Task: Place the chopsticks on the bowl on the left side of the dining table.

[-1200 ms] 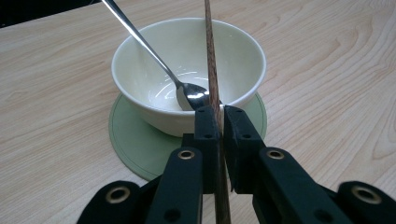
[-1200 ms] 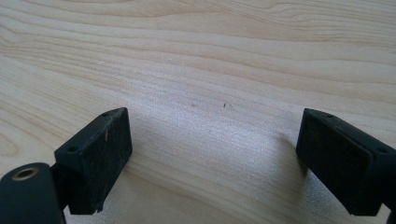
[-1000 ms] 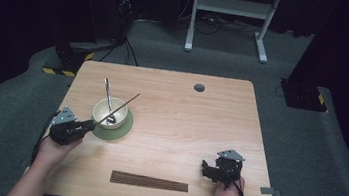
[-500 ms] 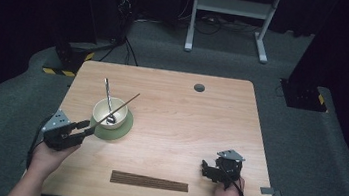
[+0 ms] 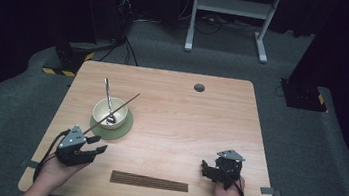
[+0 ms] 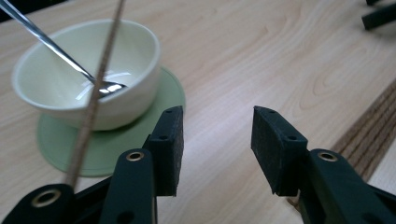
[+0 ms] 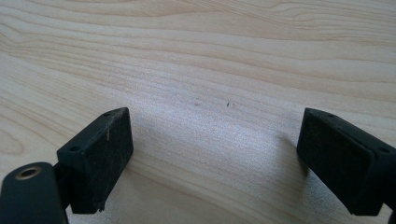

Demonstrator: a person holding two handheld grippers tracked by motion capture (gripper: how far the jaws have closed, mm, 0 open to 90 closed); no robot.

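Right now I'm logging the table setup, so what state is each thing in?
Left gripper: open, jaws have just been opening, nothing between them.
Right gripper: open, empty, resting on the table.
Bowl: upright on the green coaster.
Spoon: leaning in the bowl, handle up.
Chopstick: laid slanting across the bowl's rim.
Brown slatted mat: flat near the front edge.

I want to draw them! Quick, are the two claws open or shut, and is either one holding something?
Left claw: open, nothing between its jaws, which have just been opening; the bowl stands just ahead.
Right claw: open wide, holding nothing, over the bare table.
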